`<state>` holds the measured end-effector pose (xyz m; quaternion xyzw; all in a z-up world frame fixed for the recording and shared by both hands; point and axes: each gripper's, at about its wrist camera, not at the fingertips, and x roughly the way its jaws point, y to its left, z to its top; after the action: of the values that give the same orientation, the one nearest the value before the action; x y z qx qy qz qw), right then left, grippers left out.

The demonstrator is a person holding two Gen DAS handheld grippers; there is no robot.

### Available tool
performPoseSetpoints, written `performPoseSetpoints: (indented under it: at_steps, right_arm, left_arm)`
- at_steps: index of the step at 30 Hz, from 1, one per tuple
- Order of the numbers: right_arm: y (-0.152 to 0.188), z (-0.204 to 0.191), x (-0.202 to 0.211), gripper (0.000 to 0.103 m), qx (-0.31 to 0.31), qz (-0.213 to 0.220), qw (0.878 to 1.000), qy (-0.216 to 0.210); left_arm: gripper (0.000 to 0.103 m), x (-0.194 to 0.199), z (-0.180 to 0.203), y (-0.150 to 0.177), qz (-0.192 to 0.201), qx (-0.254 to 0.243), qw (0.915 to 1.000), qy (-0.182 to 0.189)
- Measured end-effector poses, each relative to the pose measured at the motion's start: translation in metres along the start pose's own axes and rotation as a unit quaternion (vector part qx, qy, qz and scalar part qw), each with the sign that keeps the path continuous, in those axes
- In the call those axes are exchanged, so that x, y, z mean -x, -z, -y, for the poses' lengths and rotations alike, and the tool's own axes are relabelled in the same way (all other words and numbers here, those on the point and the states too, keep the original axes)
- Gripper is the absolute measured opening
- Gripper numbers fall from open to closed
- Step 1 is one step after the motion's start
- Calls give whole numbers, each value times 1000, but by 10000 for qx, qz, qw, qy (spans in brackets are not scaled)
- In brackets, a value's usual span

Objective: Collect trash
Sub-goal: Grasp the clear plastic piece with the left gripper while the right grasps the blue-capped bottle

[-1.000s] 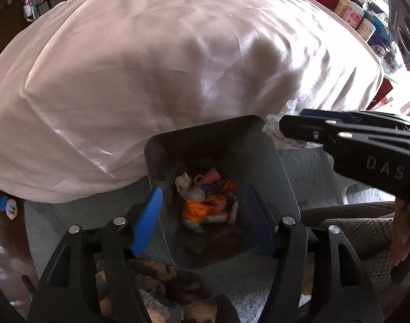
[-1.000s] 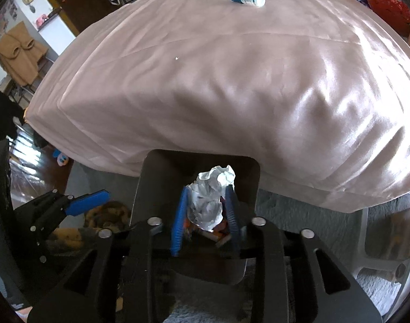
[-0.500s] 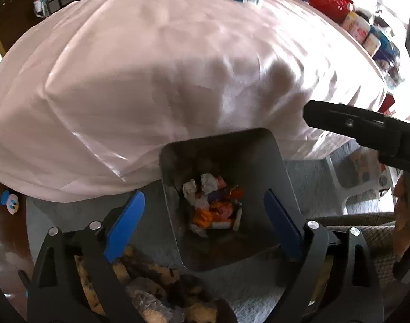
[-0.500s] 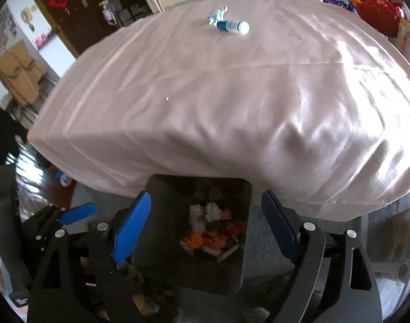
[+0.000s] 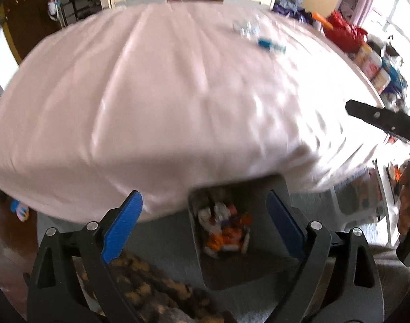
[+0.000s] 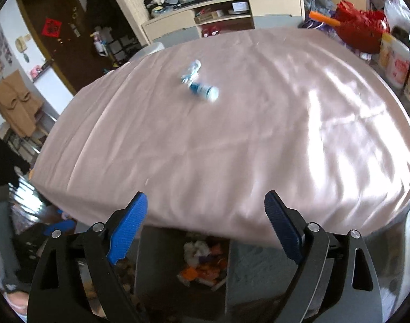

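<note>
Below the table's near edge stands a grey bin (image 5: 231, 271), also visible in the right wrist view (image 6: 156, 263), holding mixed trash (image 5: 223, 228) (image 6: 202, 261) in white and orange. My left gripper (image 5: 203, 196) hangs open and empty above the bin. My right gripper (image 6: 205, 196) is above the table edge, its jaws opening with nothing between them. One of its black fingers (image 5: 377, 118) shows at the right of the left wrist view. Far across the pink tablecloth (image 6: 231, 140) lie a blue-and-white tube (image 6: 205, 90) (image 5: 269, 43) and a crumpled wrapper (image 6: 191, 72).
A red bag (image 6: 358, 27) and several white containers (image 6: 395, 59) crowd the table's far right. A low cabinet (image 6: 226, 13) stands behind the table. A brown patterned fabric (image 5: 140, 282) lies left of the bin on grey carpet (image 6: 258, 269).
The right gripper let go of a white crumpled tissue, which now lies in the bin. Both grippers opened wide and rose, so more of the table shows.
</note>
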<state>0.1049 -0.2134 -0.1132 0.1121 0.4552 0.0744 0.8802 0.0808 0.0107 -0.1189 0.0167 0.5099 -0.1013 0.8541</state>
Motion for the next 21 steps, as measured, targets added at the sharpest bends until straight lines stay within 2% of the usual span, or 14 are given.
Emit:
performPoseSetpoints:
  at_steps: [4,8,11,14,16,21]
  right_arm:
    - [-30,-4,-15,89,148,13,9997,197]
    - [-57,-4,-35,86,159,-10,9996,220]
    - [-72,-2,-52,80,246,-44,9993,266]
    - [-85,0,-68,70,343,-104,9988,321]
    - [-93,1,-77,67,380,-115,9988,292]
    - [-106,-4,-90,66,552,-100,9984,18]
  left_arm:
    - [88,8,-2,-41,269,-124,9994,-199]
    - [89,8,-5,-83,419,-102,9987,-280]
    - [89,5,-9,-109,504,-174,9973,-513]
    - [89,-6,-11,-136,515,-236,9958,-718]
    - [89,-11,-13,-151,531,-227,9957,-717]
    - [89,-26,-11,-180,574,-217,9964,-578]
